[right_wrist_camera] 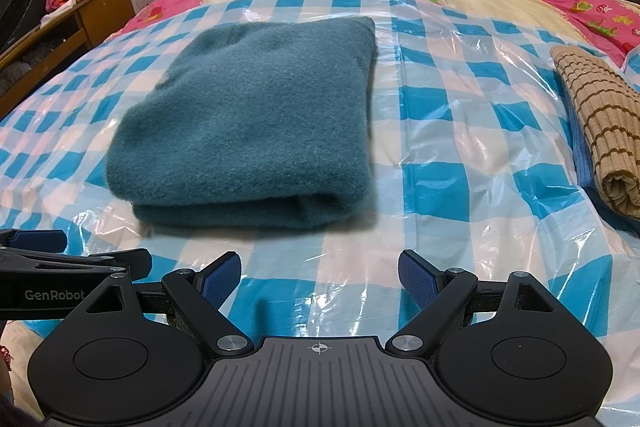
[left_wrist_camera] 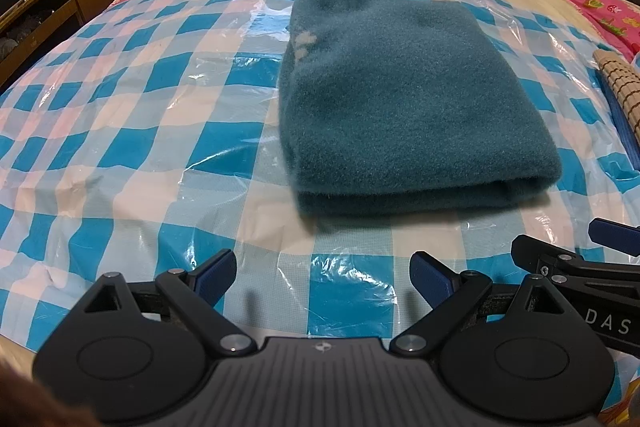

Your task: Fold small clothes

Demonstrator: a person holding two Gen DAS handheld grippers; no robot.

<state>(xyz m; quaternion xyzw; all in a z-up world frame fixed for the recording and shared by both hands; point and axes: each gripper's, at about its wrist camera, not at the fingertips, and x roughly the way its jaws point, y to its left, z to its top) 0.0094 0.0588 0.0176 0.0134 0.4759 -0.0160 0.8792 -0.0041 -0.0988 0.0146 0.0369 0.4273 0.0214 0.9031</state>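
Hovering tilted downward, both hand-held grippers, left (left_wrist_camera: 323, 277) and right (right_wrist_camera: 320, 275), gape empty before the folded teal garment (left_wrist_camera: 404, 107).

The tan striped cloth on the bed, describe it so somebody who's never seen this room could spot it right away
Start at the bed, where a blue-and-white checked plastic sheet covers the near part. A folded teal fleece lies in the middle of that sheet; look to its right, at the sheet's edge. The tan striped cloth lies there folded on something blue, the only ribbed, beige piece with thin brown lines.
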